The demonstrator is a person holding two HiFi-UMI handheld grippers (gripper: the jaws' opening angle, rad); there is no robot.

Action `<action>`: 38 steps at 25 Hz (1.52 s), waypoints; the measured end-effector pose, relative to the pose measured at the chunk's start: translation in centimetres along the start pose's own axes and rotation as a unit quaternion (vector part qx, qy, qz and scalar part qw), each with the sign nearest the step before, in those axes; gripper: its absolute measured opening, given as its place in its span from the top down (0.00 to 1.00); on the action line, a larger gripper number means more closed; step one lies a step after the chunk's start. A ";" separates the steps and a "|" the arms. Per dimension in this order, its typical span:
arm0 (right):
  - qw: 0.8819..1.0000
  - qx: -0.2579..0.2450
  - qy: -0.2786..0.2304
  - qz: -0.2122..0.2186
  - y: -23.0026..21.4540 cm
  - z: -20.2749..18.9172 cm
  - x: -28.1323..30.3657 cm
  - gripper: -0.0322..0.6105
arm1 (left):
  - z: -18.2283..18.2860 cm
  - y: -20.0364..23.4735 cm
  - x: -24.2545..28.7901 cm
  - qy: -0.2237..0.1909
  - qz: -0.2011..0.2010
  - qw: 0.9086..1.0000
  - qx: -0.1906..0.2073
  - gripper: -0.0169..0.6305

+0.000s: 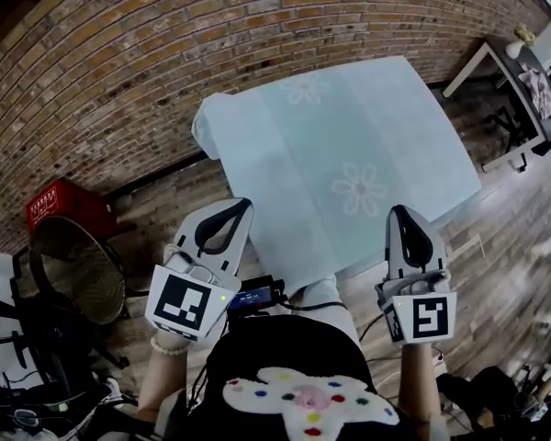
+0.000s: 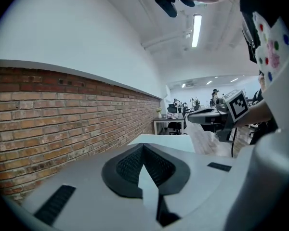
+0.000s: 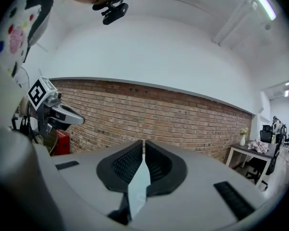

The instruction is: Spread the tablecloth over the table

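From overhead alone, flowers [image 1: 359, 189] on tablecloth [image 1: 285, 154].

Shared open-plan office
Brick wall [image 1: 119, 62], wood floor [image 1: 514, 237], ceiling strip light [image 2: 197, 30], desk [image 3: 238, 149] and office chair [image 3: 255, 165].

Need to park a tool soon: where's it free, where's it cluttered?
The tablecloth top is bare all over. Open floor lies left of it up to the brick wall, and right of it toward the white desk. Crowded: near left, round the red crate and mesh fan.
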State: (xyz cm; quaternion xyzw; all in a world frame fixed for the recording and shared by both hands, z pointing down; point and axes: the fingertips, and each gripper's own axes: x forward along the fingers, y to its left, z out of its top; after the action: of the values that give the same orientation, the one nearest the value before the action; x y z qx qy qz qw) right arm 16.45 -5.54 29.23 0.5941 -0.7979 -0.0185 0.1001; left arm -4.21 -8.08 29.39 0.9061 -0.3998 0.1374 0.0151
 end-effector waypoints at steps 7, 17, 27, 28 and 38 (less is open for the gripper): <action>1.000 0.001 0.007 -0.005 0.5 -0.3 -0.4 0.88 | -0.2 -0.4 -0.4 -0.006 -0.009 1.000 -0.002 0.95; 1.000 -0.024 0.016 -0.007 1.7 -0.5 0.0 0.89 | -0.8 0.1 -0.6 -0.006 -0.016 1.000 0.007 0.95; 0.999 -0.029 0.010 -0.008 2.0 0.1 0.8 0.89 | -0.5 0.8 -0.3 -0.016 -0.003 1.000 -0.005 0.95; 0.999 -0.036 0.024 -0.007 1.9 -0.5 0.7 0.89 | -0.4 0.7 -0.2 -0.016 -0.005 1.000 -0.004 0.95; 0.999 -0.042 0.029 -0.007 2.0 -0.3 0.6 0.89 | -0.8 0.2 0.0 -0.010 -0.015 1.000 0.011 0.95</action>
State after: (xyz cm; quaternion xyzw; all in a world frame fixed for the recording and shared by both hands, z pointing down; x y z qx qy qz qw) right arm 14.44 -5.53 29.90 0.5950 -0.7892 -0.0349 0.1479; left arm -4.54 -8.13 30.14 0.9135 -0.3849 0.1320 0.0035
